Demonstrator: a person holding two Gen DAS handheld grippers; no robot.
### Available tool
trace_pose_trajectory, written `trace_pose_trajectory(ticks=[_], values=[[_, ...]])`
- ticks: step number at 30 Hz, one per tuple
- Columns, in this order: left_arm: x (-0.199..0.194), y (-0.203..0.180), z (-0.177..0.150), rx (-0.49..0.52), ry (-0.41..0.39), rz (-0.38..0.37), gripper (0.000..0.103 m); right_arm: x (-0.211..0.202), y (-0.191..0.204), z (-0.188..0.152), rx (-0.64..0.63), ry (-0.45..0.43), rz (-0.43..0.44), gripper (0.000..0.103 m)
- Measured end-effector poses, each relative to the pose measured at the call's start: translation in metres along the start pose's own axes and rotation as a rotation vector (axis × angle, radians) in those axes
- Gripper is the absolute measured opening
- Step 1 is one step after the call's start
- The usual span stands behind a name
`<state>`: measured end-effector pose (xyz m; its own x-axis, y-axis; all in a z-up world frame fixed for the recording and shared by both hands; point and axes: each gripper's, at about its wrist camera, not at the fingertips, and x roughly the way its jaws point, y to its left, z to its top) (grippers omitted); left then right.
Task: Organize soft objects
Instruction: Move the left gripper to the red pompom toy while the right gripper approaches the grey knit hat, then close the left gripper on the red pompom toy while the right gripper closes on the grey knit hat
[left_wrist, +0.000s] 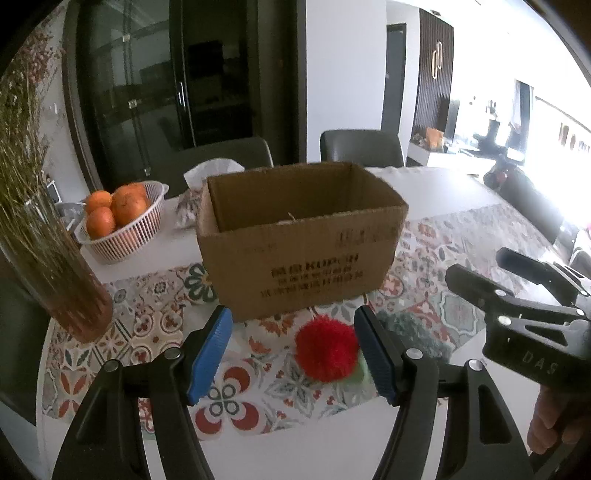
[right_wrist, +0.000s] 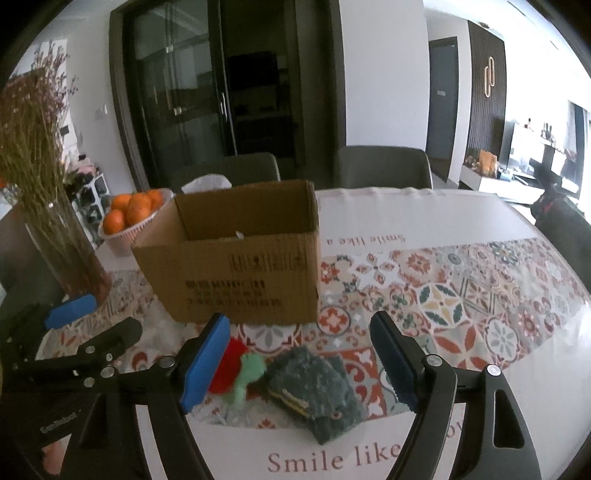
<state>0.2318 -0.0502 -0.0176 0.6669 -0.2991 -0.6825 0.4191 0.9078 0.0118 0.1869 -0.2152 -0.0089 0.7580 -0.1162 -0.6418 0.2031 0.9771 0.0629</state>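
Observation:
A red pompom with a pale green tuft lies on the patterned runner, between my left gripper's open blue pads and close to the right-hand pad. Beside it lies a dark green fuzzy cloth, which sits between the open pads of my right gripper; neither pad touches it. In the right wrist view the red pompom is half hidden behind the left-hand finger. An open cardboard box stands just behind both items. Each gripper shows at the edge of the other's view.
A white basket of oranges and a tissue pack stand at the back left. A glass vase of dried stems is at the left edge. Two chairs stand behind the table. A hand holds the right gripper's handle.

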Motion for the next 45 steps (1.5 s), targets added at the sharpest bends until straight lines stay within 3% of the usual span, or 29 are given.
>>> trace_pose_trajectory(ticks=[23,36,45], values=[[0.035,-0.021,-0.036,0.05,0.133,-0.071,0.069,0.035,-0.013,-0.051,0.018,0.199,0.005,0.079],[0.078,-0.033,-0.051,0.089,0.252,-0.151,0.069,0.074,-0.022,-0.07,0.006,0.357,0.021,0.079],[0.105,-0.038,-0.051,0.123,0.291,-0.176,0.069,0.103,-0.027,-0.076,-0.025,0.427,0.028,0.079]])
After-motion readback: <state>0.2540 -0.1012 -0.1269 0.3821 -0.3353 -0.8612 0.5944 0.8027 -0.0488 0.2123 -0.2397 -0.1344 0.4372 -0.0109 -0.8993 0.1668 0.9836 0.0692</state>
